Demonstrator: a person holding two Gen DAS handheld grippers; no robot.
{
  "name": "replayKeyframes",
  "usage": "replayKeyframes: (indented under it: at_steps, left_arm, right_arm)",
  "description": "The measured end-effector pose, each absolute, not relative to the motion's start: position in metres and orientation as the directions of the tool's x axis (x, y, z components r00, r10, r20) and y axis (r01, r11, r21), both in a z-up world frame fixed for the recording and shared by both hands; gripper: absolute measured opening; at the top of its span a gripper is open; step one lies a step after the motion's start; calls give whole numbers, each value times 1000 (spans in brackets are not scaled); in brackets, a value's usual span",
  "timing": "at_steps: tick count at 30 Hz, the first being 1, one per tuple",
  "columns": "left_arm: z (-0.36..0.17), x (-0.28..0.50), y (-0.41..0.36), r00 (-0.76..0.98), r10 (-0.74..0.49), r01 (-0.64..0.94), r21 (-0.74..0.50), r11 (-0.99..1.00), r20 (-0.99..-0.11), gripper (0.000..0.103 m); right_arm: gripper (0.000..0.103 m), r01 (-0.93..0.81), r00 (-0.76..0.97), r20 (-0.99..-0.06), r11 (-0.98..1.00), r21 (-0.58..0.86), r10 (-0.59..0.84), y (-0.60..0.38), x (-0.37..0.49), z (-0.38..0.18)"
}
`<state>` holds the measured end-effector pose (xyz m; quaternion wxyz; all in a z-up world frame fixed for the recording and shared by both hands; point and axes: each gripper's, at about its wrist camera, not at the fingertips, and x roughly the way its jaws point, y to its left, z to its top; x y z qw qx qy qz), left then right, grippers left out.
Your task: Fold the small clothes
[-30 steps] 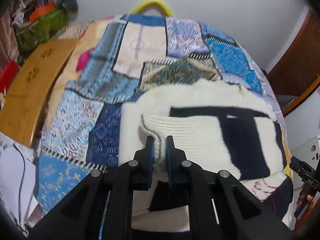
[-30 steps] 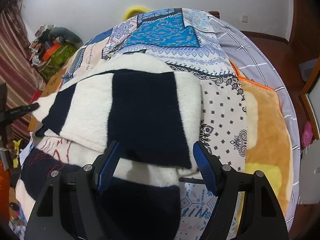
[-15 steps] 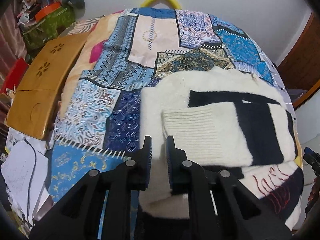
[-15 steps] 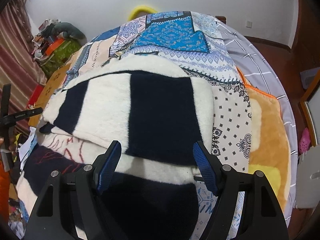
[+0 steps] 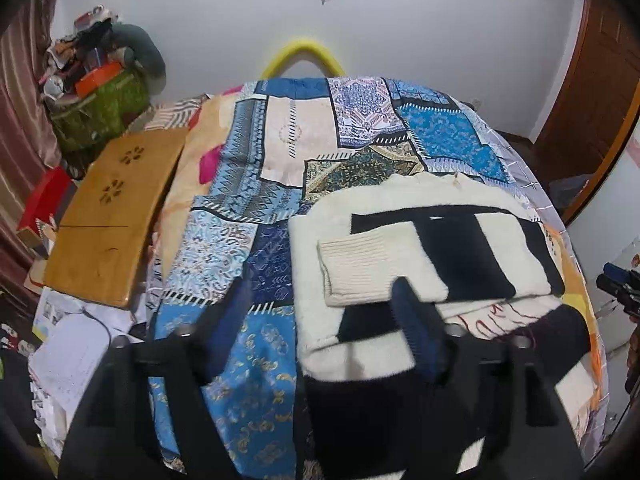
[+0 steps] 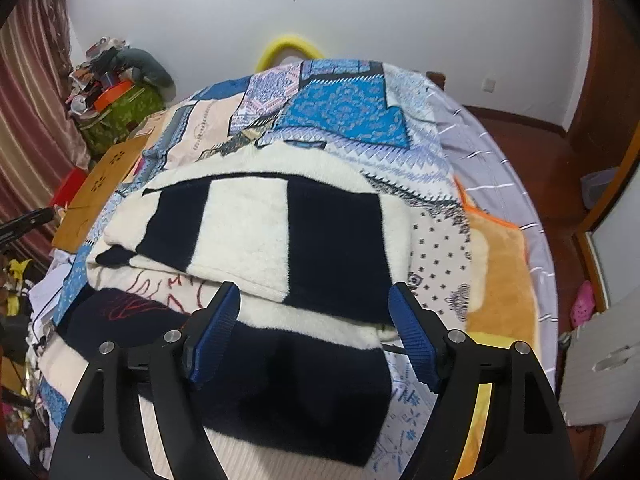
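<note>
A cream and black fuzzy sweater lies on the patchwork bedspread, both sleeves folded across its chest. The ribbed cream cuff rests on top. My left gripper is open and empty, raised just in front of the cuff. In the right wrist view the sweater fills the middle, and my right gripper is open and empty above its lower black part.
A wooden lap table lies at the bed's left edge beside papers. A green cluttered bag stands at the back left. An orange plush blanket lies right of the sweater. The other gripper shows at the right edge.
My left gripper let go of the ribbed cuff, opened wide and drew back. The sleeve now lies flat across the sweater. The right gripper pulled back slightly and stayed open.
</note>
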<state>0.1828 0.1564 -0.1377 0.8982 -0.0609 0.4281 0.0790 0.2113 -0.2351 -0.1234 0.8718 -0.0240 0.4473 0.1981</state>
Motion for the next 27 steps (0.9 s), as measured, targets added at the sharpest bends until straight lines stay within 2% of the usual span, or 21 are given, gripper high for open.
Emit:
replayKeyframes:
  at_steps: [5,10,18,24,25,27]
  left_arm:
    - [-139,164,158,607,103,-206,-31,978,-788,88]
    - [-167,152,161,545,75,-230,-63,971,-835,89]
    - [-219,146,161,428,26,-258,-94,962,-904,89]
    - [-246,145,162,369,-70,-294,-187,937,-927,89]
    - [-250,145,162,363,-83,-298,-200,933,-928,89]
    - [-255,147,160,353,-110,-305,-225,925,-929,89]
  right_arm:
    - [74,-349,543,-788,932,101,289,-239,198,-115]
    - [74,-310,551,-789,944,109,272,-254,188,-117]
    - [74,-286,473,-832,944,167,291,-271,179,-149]
    - [74,-250,414,-852,940,233,321,-282,180,-177]
    - [73,-246,403,-855,938,244,328,-283,181,-182]
    - [65,-246,381,-861,935,257,337,-281,181,-192]
